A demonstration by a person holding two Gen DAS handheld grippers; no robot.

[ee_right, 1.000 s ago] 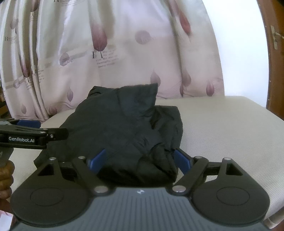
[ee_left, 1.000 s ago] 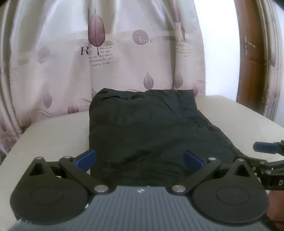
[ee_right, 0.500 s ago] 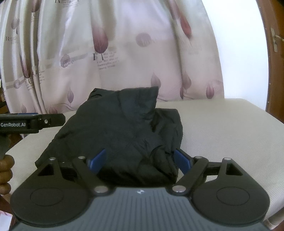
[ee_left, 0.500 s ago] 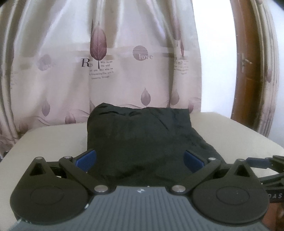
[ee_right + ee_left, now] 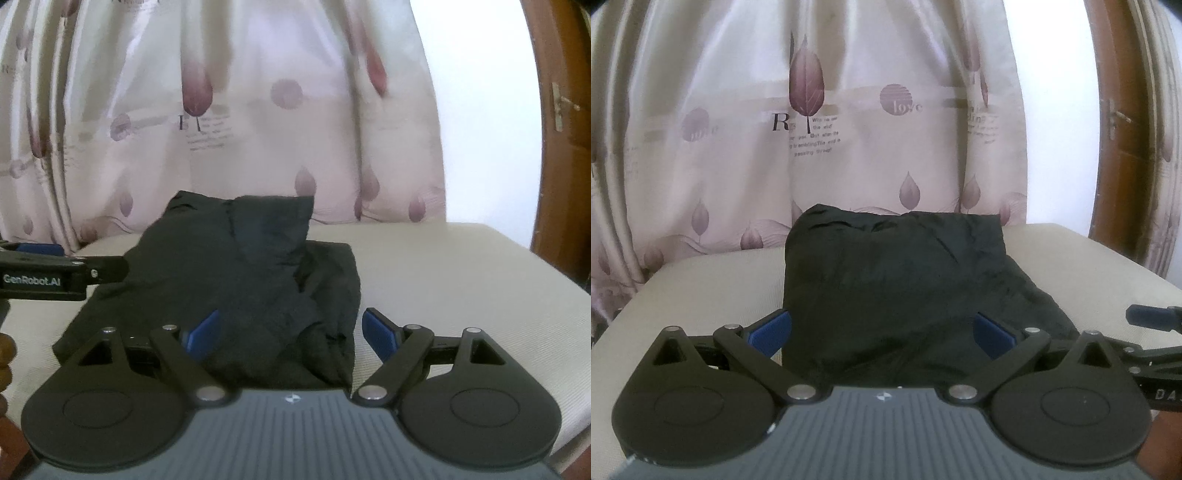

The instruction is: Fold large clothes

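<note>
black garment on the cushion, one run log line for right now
garment: folded, lying on cushion | left gripper: jaws open | right gripper: jaws open | nothing held

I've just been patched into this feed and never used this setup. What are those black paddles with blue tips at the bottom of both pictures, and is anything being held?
Those are handheld two-finger grippers, one in each of a person's hands, each with a camera looking along its fingers. One picture comes from the left gripper, the other from the right gripper. The blue tips are the finger pads. A black garment, already folded into a bundle, lies on a beige cushioned surface before a leaf-print curtain. Both grippers stand open with nothing held.
</note>
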